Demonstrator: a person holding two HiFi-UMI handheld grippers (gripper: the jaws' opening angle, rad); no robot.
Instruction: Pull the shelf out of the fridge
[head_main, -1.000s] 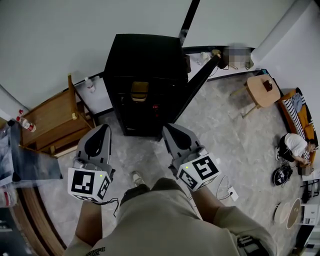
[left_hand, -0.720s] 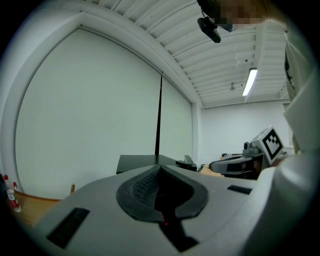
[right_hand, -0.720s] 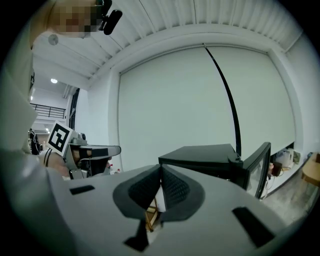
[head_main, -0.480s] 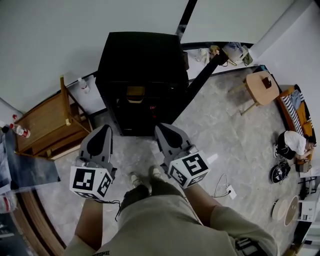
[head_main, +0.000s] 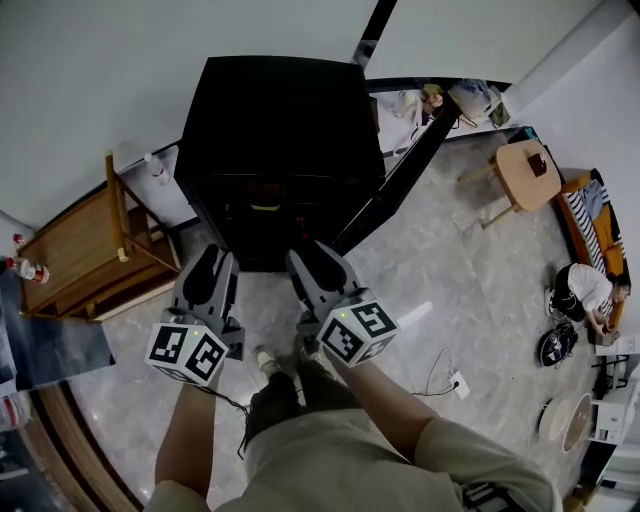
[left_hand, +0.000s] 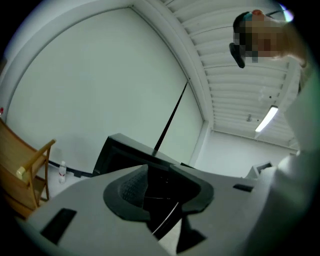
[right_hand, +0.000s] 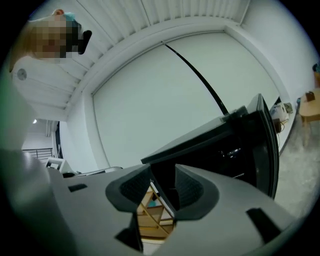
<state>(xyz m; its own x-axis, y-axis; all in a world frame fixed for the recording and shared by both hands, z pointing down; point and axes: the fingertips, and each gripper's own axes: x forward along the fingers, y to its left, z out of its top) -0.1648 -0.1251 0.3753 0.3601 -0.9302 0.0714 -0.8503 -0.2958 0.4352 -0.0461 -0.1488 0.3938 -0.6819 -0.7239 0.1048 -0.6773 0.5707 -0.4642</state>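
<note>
The left claw (head_main: 218, 258) and right claw (head_main: 308, 252) have just been opening, empty, facing the fridge (head_main: 280, 120). In its dark inside they could miss the shelf's edge.

Fridge (head_main: 280, 130), ahead of fingers (head_main: 318, 272): black, smooth, slight sheen. Pads (right_hand: 187, 190): dark, ribbed, matt. Rack (head_main: 80, 248), left of fingers: wood.

Fridge (head_main: 280, 110) front open ahead; door (head_main: 395, 175) bounds right side
</note>
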